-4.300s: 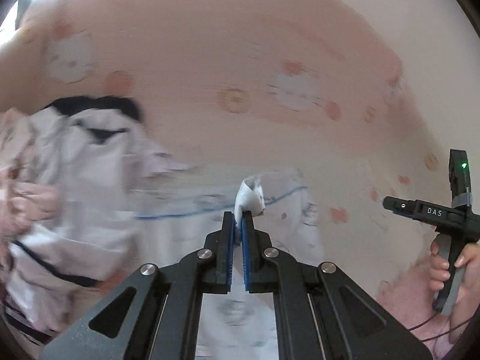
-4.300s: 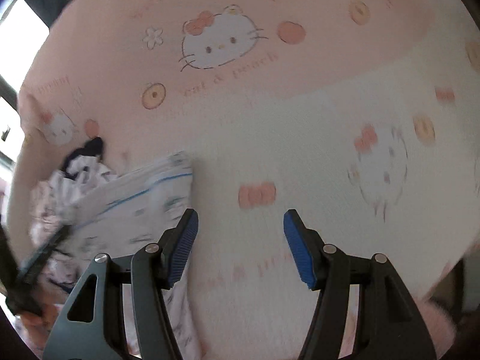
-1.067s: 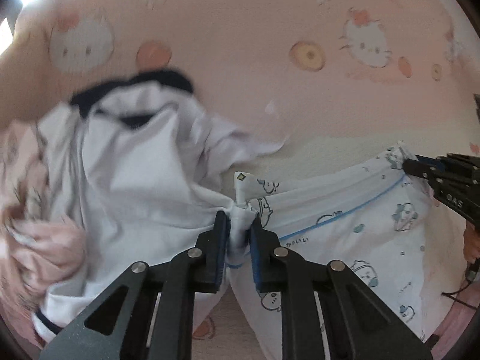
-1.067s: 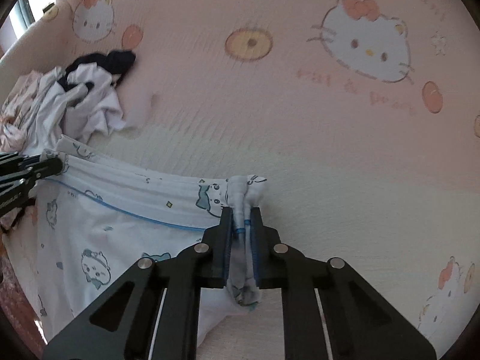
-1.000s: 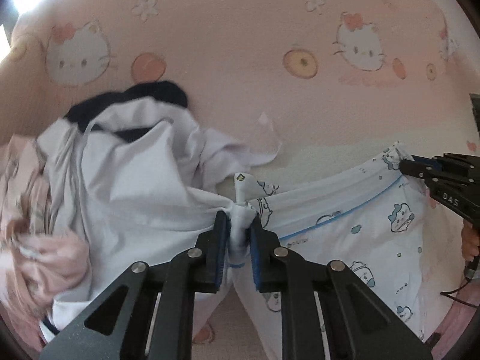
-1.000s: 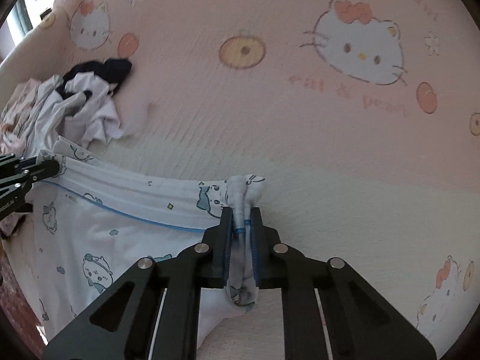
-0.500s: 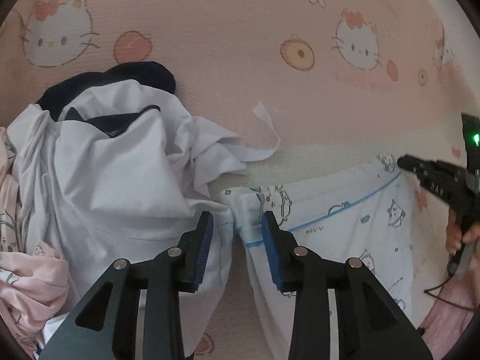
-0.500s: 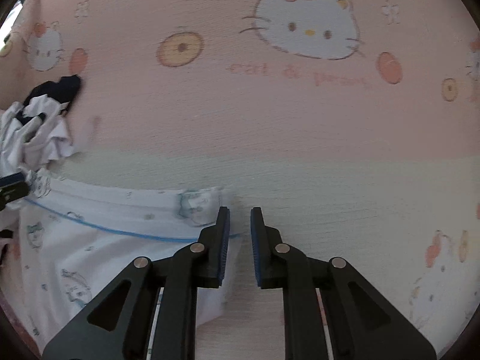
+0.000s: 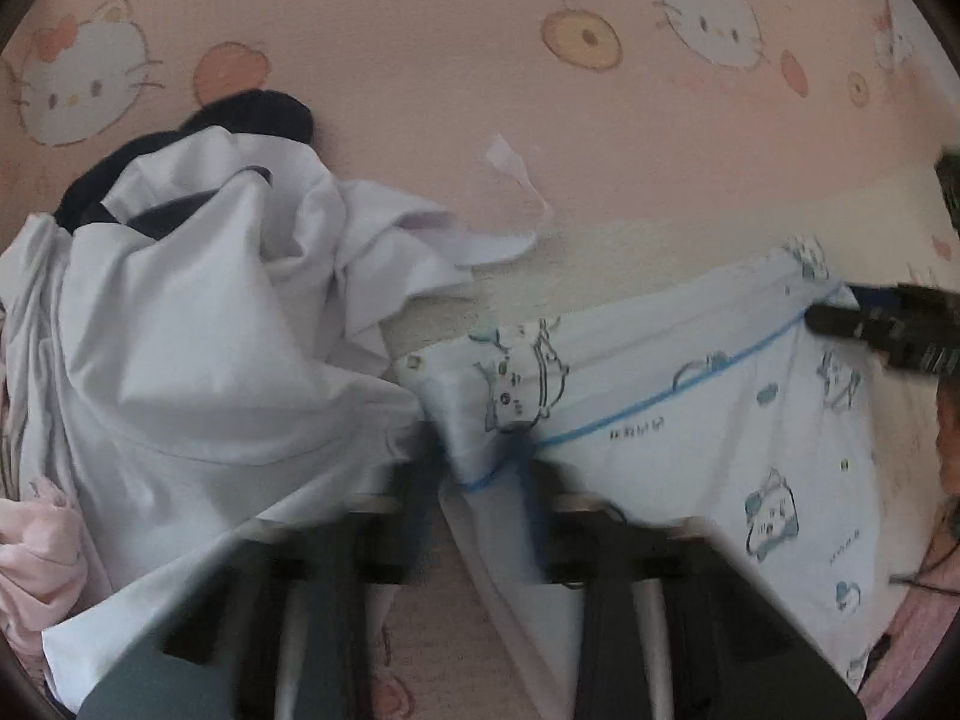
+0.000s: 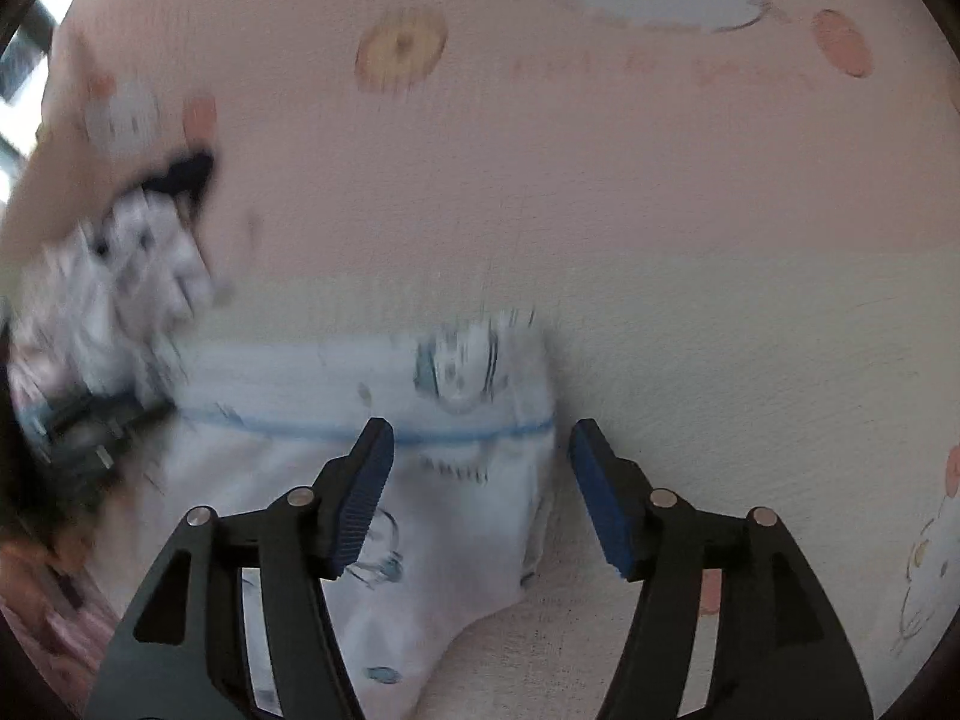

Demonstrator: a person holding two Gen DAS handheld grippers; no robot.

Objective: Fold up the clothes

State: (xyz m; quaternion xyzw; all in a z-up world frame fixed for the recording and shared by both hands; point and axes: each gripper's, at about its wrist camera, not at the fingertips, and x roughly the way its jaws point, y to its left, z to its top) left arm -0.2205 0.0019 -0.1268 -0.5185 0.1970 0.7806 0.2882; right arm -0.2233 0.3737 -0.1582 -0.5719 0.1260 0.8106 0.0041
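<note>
A white garment [image 9: 690,420] with blue cartoon prints and a blue stripe lies spread on the pink bed sheet [image 9: 420,60]. My left gripper [image 9: 474,480] is motion-blurred and its jaws are closing, with the garment's left waistband corner between them. My right gripper [image 10: 480,480] hovers over the garment's [image 10: 456,528] other corner. Its jaws are opening, and the blue pads [image 10: 366,492] stand wide apart, clear of the cloth. The right gripper's tip [image 9: 888,330] also shows at the garment's right corner in the left wrist view.
A crumpled heap of white clothes [image 9: 180,360] lies left of the garment, touching it. A dark piece [image 9: 252,114] sits behind the heap and a pink piece [image 9: 36,558] at its left. A person's hand [image 9: 948,438] shows at the right edge.
Both grippers let go of the garment's bunched corners, which now lie flat. The left one sank and is closing on the cloth again. The right one opened wide.
</note>
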